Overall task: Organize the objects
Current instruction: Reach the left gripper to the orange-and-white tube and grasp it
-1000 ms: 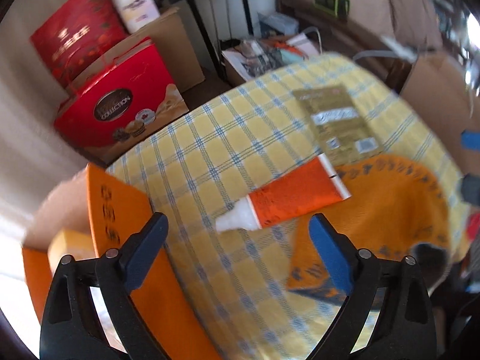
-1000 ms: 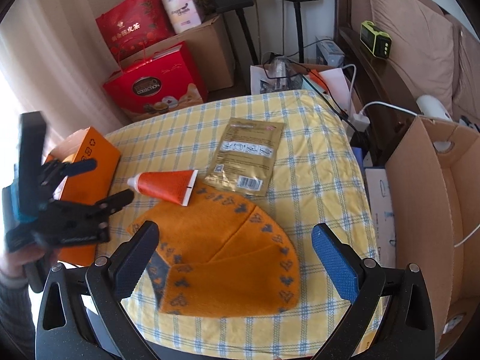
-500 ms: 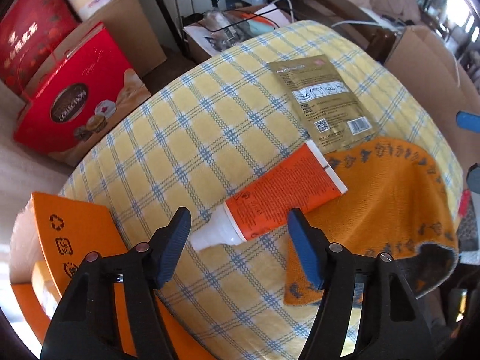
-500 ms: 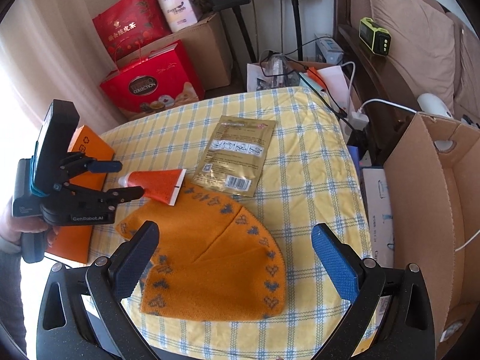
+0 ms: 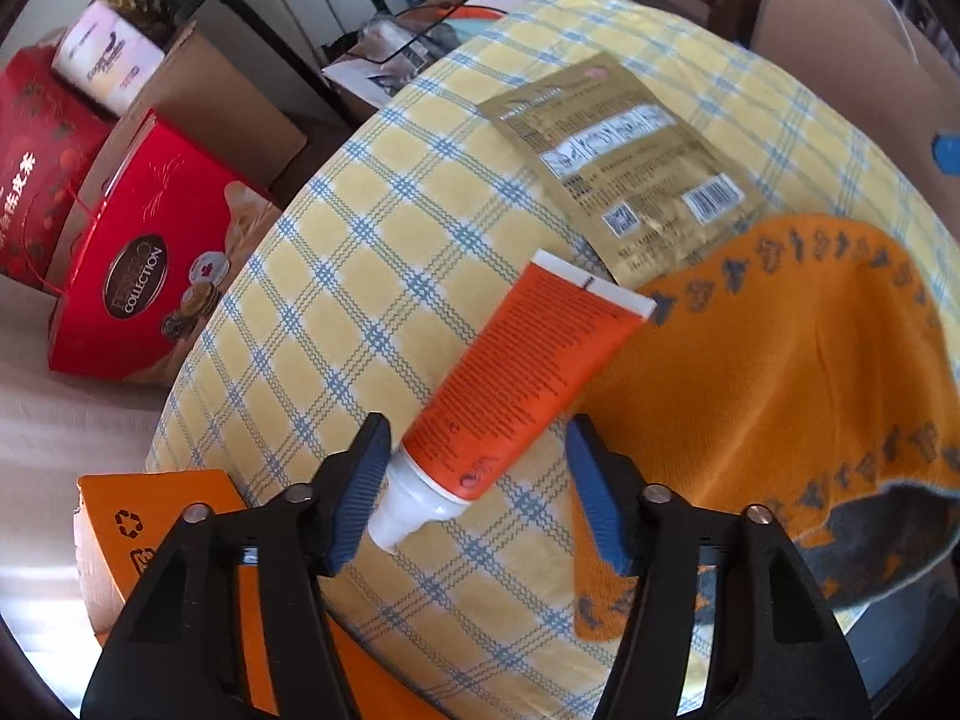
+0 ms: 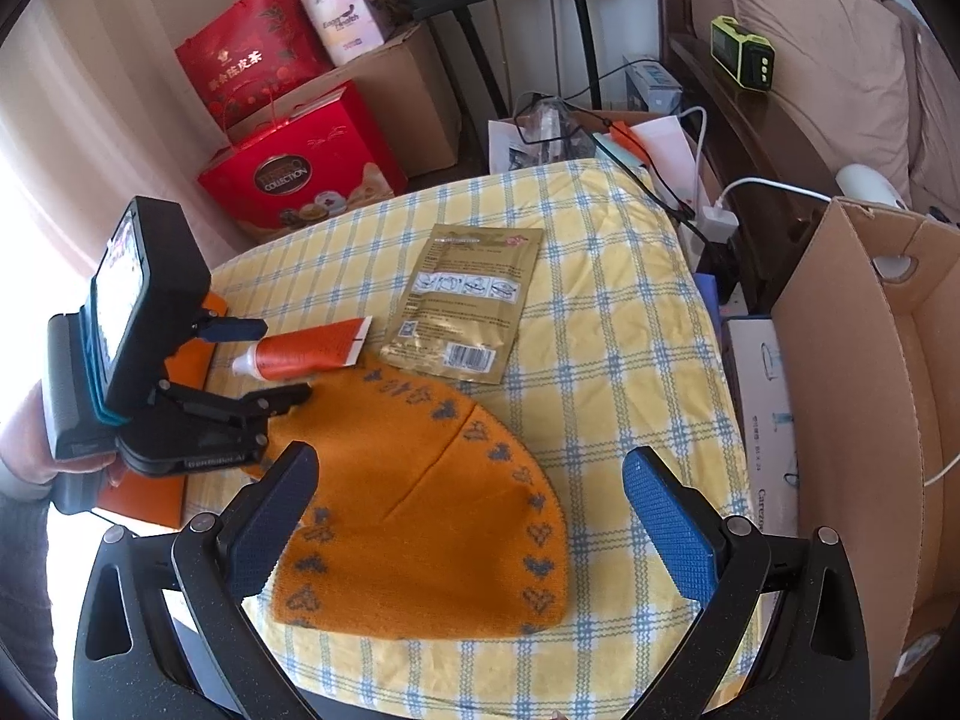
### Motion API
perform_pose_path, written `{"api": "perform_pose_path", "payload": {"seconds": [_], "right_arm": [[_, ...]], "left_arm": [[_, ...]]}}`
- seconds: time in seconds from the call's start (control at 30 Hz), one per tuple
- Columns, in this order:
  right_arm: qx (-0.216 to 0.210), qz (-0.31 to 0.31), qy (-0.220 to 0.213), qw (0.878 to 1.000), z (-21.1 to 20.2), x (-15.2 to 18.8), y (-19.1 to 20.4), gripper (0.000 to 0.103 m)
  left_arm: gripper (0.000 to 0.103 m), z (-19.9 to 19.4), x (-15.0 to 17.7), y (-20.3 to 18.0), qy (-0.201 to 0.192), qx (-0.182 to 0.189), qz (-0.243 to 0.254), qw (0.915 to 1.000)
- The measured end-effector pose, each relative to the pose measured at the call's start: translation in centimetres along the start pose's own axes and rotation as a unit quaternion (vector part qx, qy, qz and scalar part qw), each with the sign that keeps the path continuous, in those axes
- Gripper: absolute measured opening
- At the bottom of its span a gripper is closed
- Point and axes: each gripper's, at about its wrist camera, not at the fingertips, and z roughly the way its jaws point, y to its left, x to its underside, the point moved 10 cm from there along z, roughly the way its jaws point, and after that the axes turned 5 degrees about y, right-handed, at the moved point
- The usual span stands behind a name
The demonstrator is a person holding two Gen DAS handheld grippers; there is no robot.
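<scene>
The tube (image 5: pixel 522 384) lies on the checked table (image 5: pixel 336 276), its white cap end now between the left tool (image 5: pixel 474 486)'s blue pads (image 5: pixel 360 492); a second ago it lay well ahead of them. The jaws have just been closing and stand half-narrowed: the left pad is at the cap, the right pad still clear of the tube. The tube's flat end touches the hat (image 5: pixel 780 396) to the tool's right; the gold packet (image 5: pixel 630 180) sits beyond it. An orange box (image 5: pixel 144 540) is just left of the tool, nearer than before.

From the right view, the right tool (image 6: pixel 468 516) hangs wide, holding nothing, over the hat (image 6: pixel 420 510), barely moved, with the left tool (image 6: pixel 264 360) astride the tube (image 6: pixel 306 351).
</scene>
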Motion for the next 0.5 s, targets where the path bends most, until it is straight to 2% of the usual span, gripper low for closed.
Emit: {"api": "perform_pose_path", "payload": {"seconds": [0.13,0.23,0.33,0.5], "right_arm": [[-0.003,0.004,0.000,1.000,0.1,0.1,-0.2,0.102],[-0.005,0.006,0.001,1.000,0.3,0.2,-0.3,0.102],[-0.006,0.006,0.003,1.000,0.5,0.4,-0.2,0.102],[-0.008,0.003,0.005,1.000,0.7,0.4,0.1,0.102]], "left_arm": [[0.042,0.0,-0.3,0.2,-0.001,0.019,-0.026,0.9995],[0.036,-0.3,-0.5,0.3,-0.001,0.060,-0.051,0.9969],[0.035,-0.3,-0.7,0.6,-0.001,0.110,-0.093,0.9895],[0.036,0.2,-1.3,1.1,-0.004,0.139,-0.144,0.9797]]}}
